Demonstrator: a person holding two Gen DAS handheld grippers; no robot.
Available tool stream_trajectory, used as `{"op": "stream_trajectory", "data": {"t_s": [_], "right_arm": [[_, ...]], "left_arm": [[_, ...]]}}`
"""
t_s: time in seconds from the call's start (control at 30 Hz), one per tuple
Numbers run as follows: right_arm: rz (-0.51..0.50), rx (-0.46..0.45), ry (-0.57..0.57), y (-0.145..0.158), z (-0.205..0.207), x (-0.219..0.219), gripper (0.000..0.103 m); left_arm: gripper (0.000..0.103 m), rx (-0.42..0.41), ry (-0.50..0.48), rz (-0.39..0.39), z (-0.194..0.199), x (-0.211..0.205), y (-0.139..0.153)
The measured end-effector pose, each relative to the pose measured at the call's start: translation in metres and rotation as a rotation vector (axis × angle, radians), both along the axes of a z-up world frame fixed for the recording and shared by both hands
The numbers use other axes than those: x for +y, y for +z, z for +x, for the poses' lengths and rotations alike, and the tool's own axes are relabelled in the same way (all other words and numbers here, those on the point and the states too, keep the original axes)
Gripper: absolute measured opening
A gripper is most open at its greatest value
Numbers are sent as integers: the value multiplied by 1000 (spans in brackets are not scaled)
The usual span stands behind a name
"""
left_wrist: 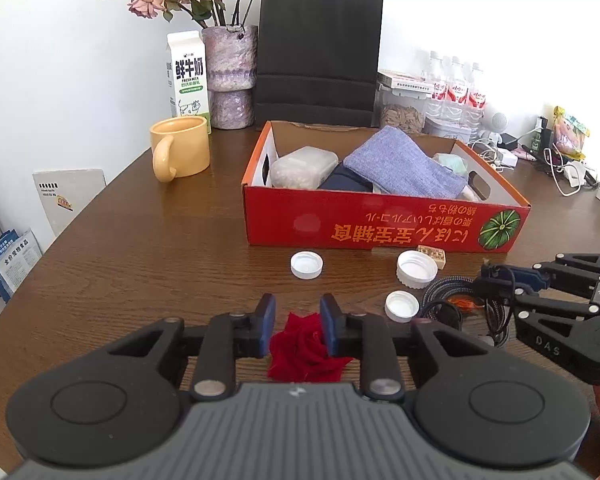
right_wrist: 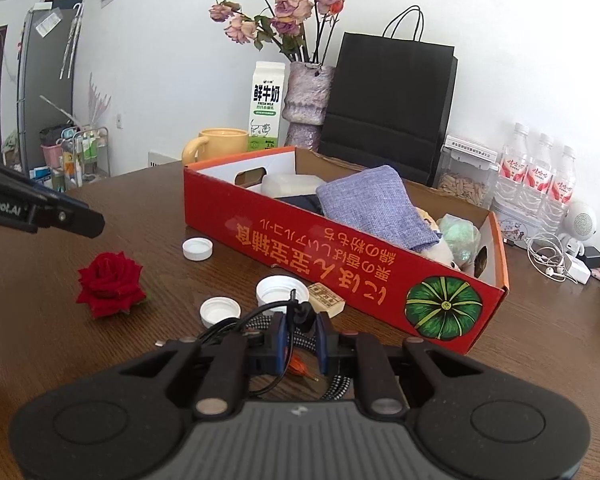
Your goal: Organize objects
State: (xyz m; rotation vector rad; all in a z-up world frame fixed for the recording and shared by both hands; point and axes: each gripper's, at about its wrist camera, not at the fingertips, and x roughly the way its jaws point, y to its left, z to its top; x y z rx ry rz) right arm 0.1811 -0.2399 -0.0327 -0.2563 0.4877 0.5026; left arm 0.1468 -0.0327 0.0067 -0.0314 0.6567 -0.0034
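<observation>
A red rose head [left_wrist: 306, 346] lies on the brown table between the fingers of my left gripper [left_wrist: 298, 328], which stands open around it; the rose also shows in the right wrist view [right_wrist: 110, 282]. My right gripper [right_wrist: 300, 338] is shut on a black cable bundle [right_wrist: 296, 314], also seen in the left wrist view [left_wrist: 488, 298]. The red cardboard box [left_wrist: 384, 228] holds a purple cloth [left_wrist: 404, 162], a plastic container [left_wrist: 304, 166] and other items. Three white caps [left_wrist: 307, 265] [left_wrist: 417, 269] [left_wrist: 402, 306] and a small wooden stamp [left_wrist: 432, 254] lie before the box.
A yellow mug [left_wrist: 180, 152], a milk carton [left_wrist: 188, 76], a vase of dried roses [left_wrist: 230, 76] and a black paper bag [left_wrist: 320, 56] stand behind the box. Water bottles [left_wrist: 456, 88], earphones and chargers [left_wrist: 572, 172] crowd the right side.
</observation>
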Motion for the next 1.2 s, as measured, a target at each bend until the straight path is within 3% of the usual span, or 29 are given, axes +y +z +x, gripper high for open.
{"op": "stream_trajectory", "data": {"t_s": [0.03, 0.1, 0.27, 0.33, 0.4, 0.47, 0.5, 0.8, 1.2], "right_arm": [[10, -3, -3, 1, -2, -2, 14], [28, -3, -6, 3, -5, -4, 14], [67, 5, -33, 2, -8, -9, 14], [81, 5, -37, 2, -11, -11, 14], [93, 3, -40, 3, -13, -12, 14], [102, -2, -43, 4, -15, -13, 14], [106, -6, -44, 6, -15, -13, 14], [140, -64, -32, 28, -12, -9, 14], [173, -125, -33, 54, 39, 6, 14]], "left_arm": [[53, 13, -2, -1, 1, 0, -4], [86, 23, -2, 15, 2, -3, -10], [98, 63, -16, 1, 14, -7, -30], [92, 103, 2, 8, 22, -8, -42], [49, 101, 12, 24, 22, -9, -49], [40, 94, 0, 13, 19, -8, -45], [40, 88, -4, -12, 18, -6, -42], [39, -38, -6, 14, 18, -13, 2], [39, -126, -23, 17, 76, -25, 36]]}}
